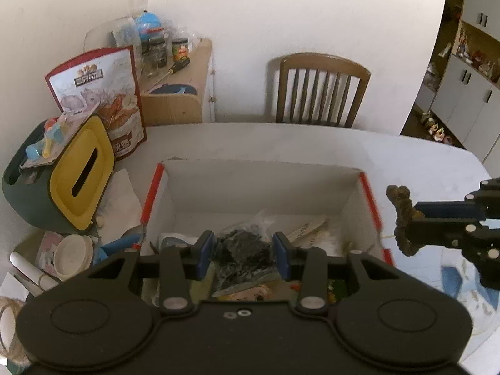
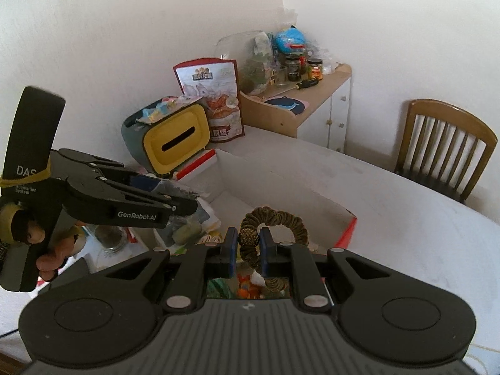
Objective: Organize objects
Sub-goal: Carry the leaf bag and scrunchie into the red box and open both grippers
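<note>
Above the box's (image 1: 370, 200) 3 o'clock rim, the right gripper (image 2: 247, 243) has its jaws clenched on a brown scrunchie (image 2: 275, 222) awaiting release inside, while the left gripper (image 1: 243, 250) hangs with jaws parted around a dark bagged bundle (image 1: 243, 243) over the contents.

1. Plain white plaster walls (image 1: 281, 15) meet in a corner at the back left.
2. White-topped bench (image 1: 281, 143) runs up against that wall.
3. Brown wooden slat-back chair (image 1: 318, 90) is pushed in at the bench's far edge.
4. Light wood side cabinet with white drawers (image 2: 312, 106) sits in the corner, top cluttered with jars.
5. White cupboards with open shelves (image 1: 468, 72) at far right, dark floor below.
6. Soft, even daylight.
</note>
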`<action>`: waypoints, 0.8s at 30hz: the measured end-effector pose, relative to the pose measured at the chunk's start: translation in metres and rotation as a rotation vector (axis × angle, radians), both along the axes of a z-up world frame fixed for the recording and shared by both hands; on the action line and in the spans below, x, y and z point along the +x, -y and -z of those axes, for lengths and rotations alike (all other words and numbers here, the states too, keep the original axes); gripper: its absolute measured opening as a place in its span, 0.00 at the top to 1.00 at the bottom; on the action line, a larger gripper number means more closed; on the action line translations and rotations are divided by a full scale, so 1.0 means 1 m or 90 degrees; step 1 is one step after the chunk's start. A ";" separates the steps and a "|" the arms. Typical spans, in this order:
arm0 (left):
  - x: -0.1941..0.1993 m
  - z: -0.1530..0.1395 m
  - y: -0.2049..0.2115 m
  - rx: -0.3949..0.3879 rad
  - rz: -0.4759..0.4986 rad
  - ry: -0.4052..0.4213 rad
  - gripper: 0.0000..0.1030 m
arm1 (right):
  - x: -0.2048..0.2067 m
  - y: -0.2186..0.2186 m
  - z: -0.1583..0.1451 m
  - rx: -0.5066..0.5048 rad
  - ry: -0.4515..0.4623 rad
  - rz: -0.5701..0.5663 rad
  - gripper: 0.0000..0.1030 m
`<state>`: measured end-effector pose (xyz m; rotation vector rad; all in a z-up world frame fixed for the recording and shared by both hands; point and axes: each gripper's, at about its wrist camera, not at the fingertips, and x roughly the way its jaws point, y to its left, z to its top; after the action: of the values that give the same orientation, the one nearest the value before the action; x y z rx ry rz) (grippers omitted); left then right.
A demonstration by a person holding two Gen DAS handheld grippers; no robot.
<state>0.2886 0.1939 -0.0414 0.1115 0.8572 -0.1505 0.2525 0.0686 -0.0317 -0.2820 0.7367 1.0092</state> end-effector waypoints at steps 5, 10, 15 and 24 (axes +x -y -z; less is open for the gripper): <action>0.014 0.016 -0.006 0.002 -0.005 -0.014 0.62 | 0.005 -0.024 0.027 -0.029 -0.004 0.008 0.86; 0.023 0.033 -0.004 0.012 0.004 -0.029 0.62 | 0.008 -0.041 0.051 -0.053 -0.006 0.009 0.86; 0.031 0.048 -0.005 0.004 0.002 -0.048 0.62 | 0.007 -0.052 0.076 -0.082 -0.013 0.007 0.86; 0.039 0.071 -0.002 0.026 0.015 -0.073 0.62 | 0.002 -0.059 0.100 -0.112 -0.035 0.004 0.86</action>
<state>0.3281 0.1954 -0.1129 0.1521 0.9743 -0.1632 0.2548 0.1274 -0.1319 -0.4052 0.8772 0.9497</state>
